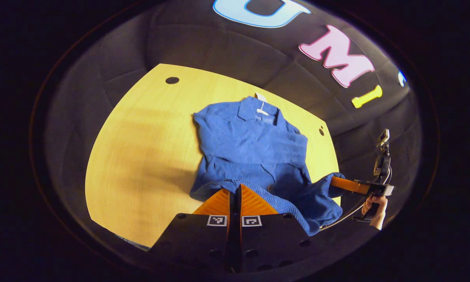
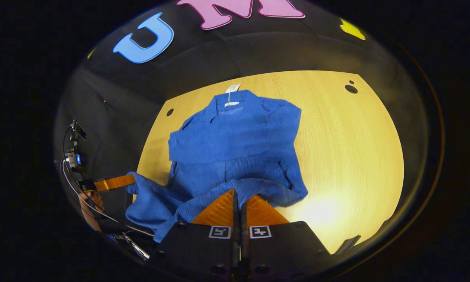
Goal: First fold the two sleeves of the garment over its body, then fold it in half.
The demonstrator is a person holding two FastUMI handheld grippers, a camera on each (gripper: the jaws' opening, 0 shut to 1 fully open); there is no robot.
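Both sleeves already lying across the blue shirt (image 2: 235, 145) on the table (image 2: 348, 156), the left gripper (image 1: 235, 192) and right gripper (image 2: 238, 196) are each pinching the hem, lifting it toward the collar for the halving fold.

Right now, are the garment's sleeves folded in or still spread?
Folded in: the garment shows no sleeve spread on the table; both grippers pinch its hem.

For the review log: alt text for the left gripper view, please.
A blue garment lies on a yellow table, sleeves folded in, collar at the far end. The left gripper pinches its near hem, and the right gripper grips another part of that hem.
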